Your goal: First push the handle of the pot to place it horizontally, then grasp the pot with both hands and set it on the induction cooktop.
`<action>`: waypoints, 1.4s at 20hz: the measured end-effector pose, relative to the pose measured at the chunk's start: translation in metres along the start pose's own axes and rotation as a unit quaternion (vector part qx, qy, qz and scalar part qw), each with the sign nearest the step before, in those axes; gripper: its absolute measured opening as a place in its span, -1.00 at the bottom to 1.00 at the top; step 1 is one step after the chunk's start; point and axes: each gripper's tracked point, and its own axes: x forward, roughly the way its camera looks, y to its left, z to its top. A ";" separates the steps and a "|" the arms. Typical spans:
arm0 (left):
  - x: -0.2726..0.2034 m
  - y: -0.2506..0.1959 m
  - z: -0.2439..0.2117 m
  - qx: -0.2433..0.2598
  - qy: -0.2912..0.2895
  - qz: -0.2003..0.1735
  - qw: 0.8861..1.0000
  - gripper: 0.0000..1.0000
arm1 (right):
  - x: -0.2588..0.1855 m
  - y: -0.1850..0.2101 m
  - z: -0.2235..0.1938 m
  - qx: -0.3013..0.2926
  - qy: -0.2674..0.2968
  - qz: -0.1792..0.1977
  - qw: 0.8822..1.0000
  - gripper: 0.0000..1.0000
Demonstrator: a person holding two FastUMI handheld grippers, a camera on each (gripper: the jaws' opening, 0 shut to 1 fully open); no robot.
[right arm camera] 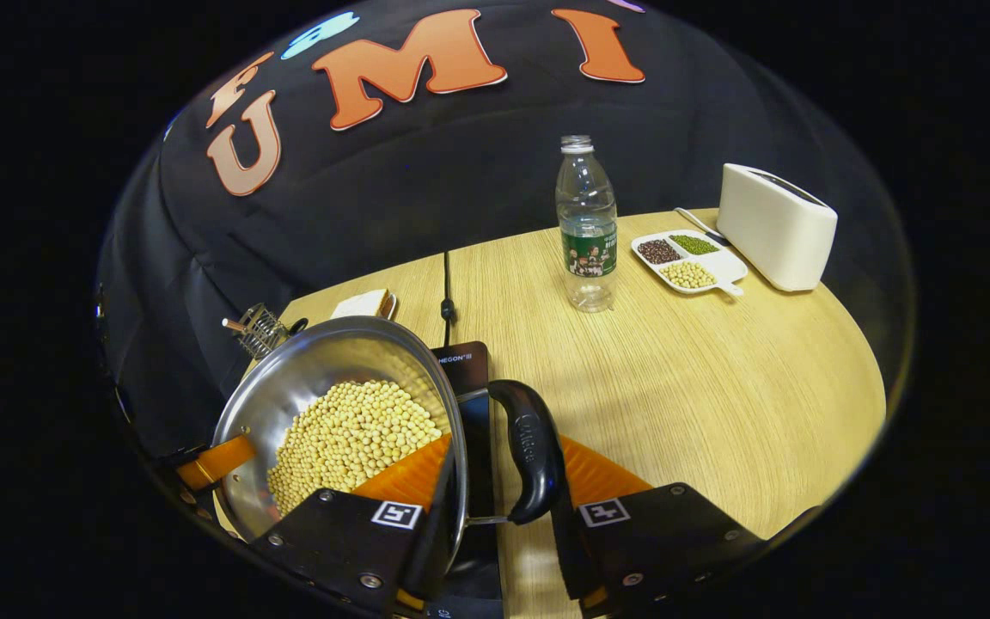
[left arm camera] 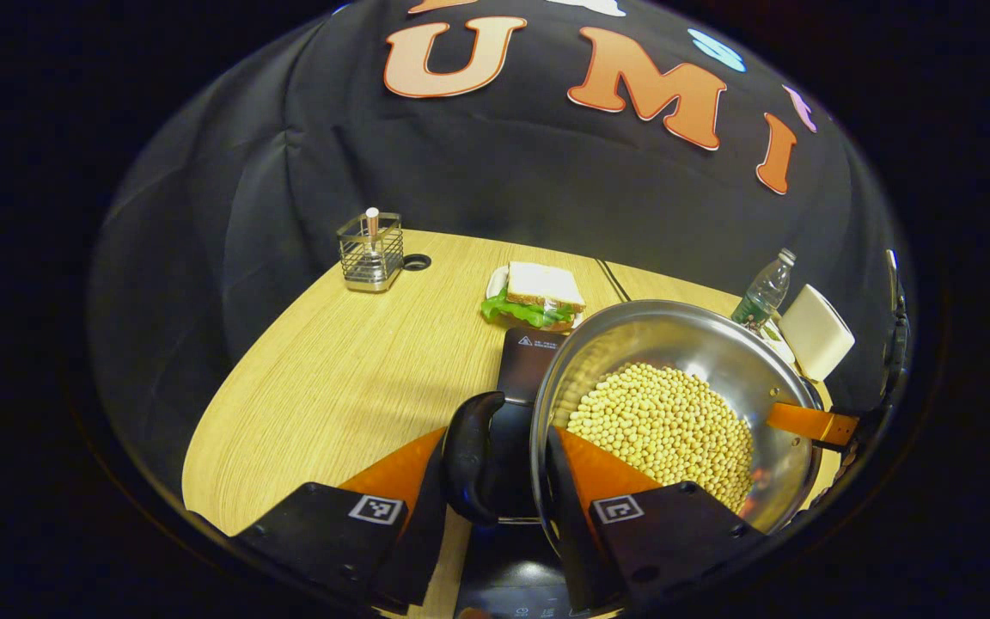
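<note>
A steel pot (left arm camera: 684,340) holds soybeans (left arm camera: 667,425) and sits over the black induction cooktop (left arm camera: 529,352); whether it touches I cannot tell. My left gripper (left arm camera: 497,434) is shut on the pot's black side handle (left arm camera: 471,456) and rim, with one finger inside the wall. An orange finger (left arm camera: 809,423) of the right gripper shows at the far rim. In the right gripper view, my right gripper (right arm camera: 505,443) clamps the opposite black handle (right arm camera: 531,456) and the rim of the pot (right arm camera: 314,361) the same way. The cooktop (right arm camera: 461,357) lies beneath.
On the wooden table (right arm camera: 718,387) are a sandwich (left arm camera: 538,297) on a plate, a wire holder (left arm camera: 370,254), a water bottle (right arm camera: 586,223), a divided dish of beans (right arm camera: 688,260) and a white toaster (right arm camera: 774,225). A black cable (right arm camera: 446,292) runs back from the cooktop.
</note>
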 end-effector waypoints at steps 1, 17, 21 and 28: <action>-0.010 -0.005 0.016 0.007 -0.021 0.007 1.000 0.31 | -0.002 -0.002 -0.001 -0.004 0.000 -0.004 1.000 0.10; -0.412 -0.046 0.286 0.063 -0.355 0.050 0.932 0.99 | -0.220 -0.063 0.165 -0.074 -0.250 -0.045 0.964 0.87; -0.467 -0.033 0.297 0.039 -0.385 0.043 0.921 0.98 | -0.270 -0.080 0.179 -0.056 -0.293 -0.027 0.954 0.87; -0.516 -0.025 0.290 0.019 -0.405 0.037 0.913 0.96 | -0.317 -0.099 0.180 -0.029 -0.323 -0.011 0.946 0.87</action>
